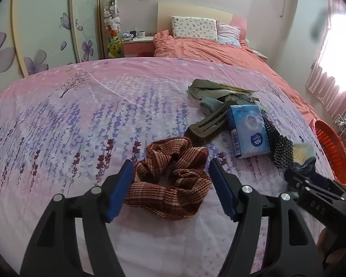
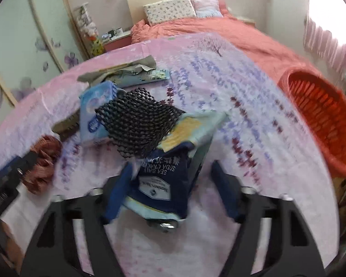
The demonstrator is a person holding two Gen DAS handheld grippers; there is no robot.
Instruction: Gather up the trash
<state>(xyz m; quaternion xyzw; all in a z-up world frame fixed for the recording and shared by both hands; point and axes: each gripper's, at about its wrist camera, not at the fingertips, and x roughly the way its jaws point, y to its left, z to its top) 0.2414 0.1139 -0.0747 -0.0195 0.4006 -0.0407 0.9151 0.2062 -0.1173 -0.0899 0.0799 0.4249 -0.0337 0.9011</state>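
The left claw (image 1: 170, 187) hung with its blades apart around the striped scrunchie (image 1: 170, 180) on the bed (image 1: 80, 106), touching nothing, likely waiting its turn. Right of it lay the tissue pack (image 1: 246, 131) and black mesh (image 1: 279, 145). The right claw (image 2: 170, 189) stood apart around a cracker wrapper (image 2: 161, 184), probably mid-grasp; whether it gripped I could not tell. The wrapper's long axis ran near to far, print upside down. The orange basket (image 2: 323, 120) waited far right, seemingly for trash.

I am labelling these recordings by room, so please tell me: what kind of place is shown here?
A bedroom, almost certainly: a bed with pillows by a headboard, a nightstand beside it, and curtains at a window.
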